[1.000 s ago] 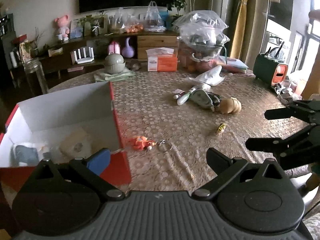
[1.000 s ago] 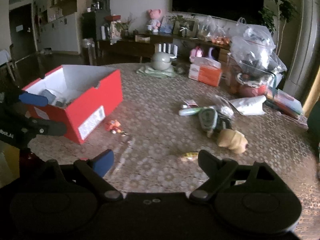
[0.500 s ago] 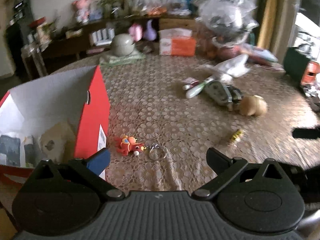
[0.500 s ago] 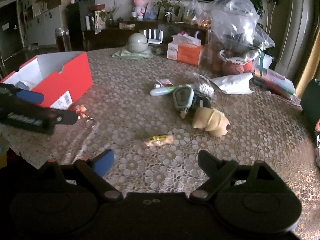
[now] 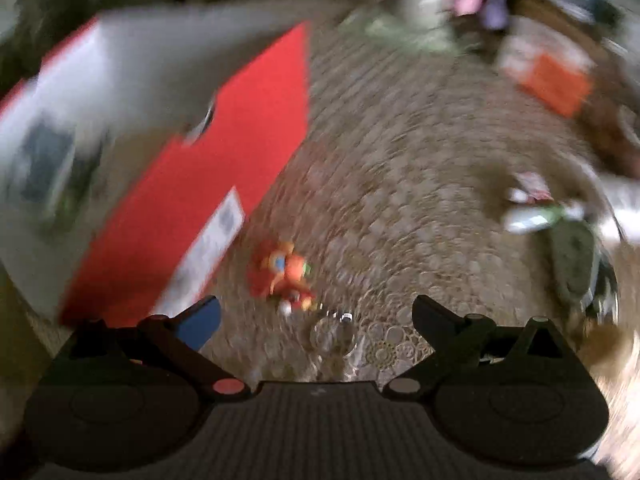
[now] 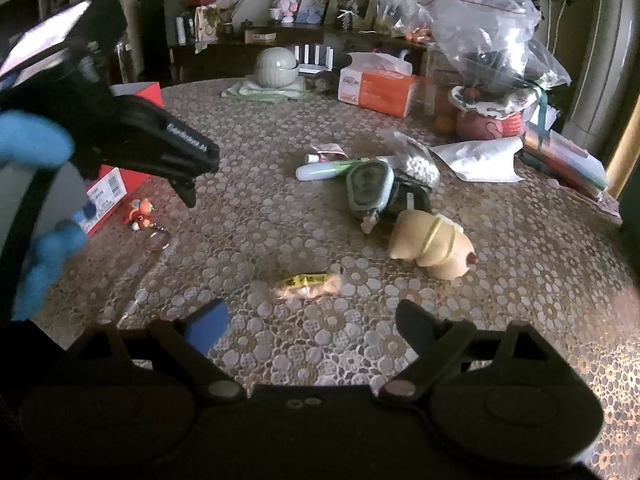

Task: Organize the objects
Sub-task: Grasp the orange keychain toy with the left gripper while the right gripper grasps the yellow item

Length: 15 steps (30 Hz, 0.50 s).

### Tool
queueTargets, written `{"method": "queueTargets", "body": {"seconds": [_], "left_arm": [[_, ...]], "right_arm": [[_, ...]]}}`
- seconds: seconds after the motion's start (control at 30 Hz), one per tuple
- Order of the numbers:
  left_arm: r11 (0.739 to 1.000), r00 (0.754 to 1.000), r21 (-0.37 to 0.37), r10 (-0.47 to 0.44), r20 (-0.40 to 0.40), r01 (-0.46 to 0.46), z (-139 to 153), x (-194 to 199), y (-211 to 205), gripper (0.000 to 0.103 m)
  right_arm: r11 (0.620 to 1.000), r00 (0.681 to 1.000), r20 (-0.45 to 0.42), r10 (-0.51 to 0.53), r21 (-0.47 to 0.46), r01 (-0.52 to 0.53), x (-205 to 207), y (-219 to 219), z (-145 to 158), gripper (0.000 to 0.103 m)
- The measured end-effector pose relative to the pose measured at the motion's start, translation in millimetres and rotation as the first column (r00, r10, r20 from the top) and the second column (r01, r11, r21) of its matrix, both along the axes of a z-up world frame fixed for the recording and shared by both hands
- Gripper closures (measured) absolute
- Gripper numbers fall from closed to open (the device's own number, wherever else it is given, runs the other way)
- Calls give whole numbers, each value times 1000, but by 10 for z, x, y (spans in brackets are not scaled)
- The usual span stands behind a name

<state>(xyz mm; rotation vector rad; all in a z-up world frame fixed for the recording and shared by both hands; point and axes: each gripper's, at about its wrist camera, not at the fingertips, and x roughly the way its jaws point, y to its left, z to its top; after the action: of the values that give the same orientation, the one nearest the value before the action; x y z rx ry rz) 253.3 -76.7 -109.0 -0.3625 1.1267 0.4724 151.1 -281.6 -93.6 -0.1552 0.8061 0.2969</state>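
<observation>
My left gripper (image 5: 316, 316) is open and empty, low over the table just short of an orange toy keychain (image 5: 286, 274) with a metal ring (image 5: 332, 334). The view is motion-blurred. The red box (image 5: 192, 168) stands just left of the keychain, several things inside. My right gripper (image 6: 312, 320) is open and empty, just short of a small yellow-labelled packet (image 6: 310, 285). The right wrist view also shows the keychain (image 6: 140, 214), the box (image 6: 138, 94) and the left gripper's body (image 6: 152, 140) above them.
Beyond the packet lie a tan plush toy (image 6: 432, 242), a green case (image 6: 368, 188) and a white-green tube (image 6: 328, 168). Farther back stand an orange tissue box (image 6: 376, 88), a grey-green pot (image 6: 278, 66) on a cloth and a full plastic bag (image 6: 488, 32).
My left gripper swung left and down, close over the keychain beside the red box. My right gripper moved forward toward the yellow packet. Both stayed open.
</observation>
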Motion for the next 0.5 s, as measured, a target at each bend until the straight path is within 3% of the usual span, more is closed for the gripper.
{"method": "queueTargets", "body": {"seconds": [0.07,0.17,0.5], "left_arm": [[993,994,-30,113,0,-113,-37,29,116,1],[979,980,-54,196,-29,-198,-90,102,239,1],[946,944,-62,312,-106,-319,-251,313,333,2]], "right_arm": [[1000,1000,-5,10,-6,-10,17,6,-27,12],[1000,1000,-14,25,-16,-26,64,27,-72,12],[998,998,-22,65,-22,-66,353,152,-190,12]]}}
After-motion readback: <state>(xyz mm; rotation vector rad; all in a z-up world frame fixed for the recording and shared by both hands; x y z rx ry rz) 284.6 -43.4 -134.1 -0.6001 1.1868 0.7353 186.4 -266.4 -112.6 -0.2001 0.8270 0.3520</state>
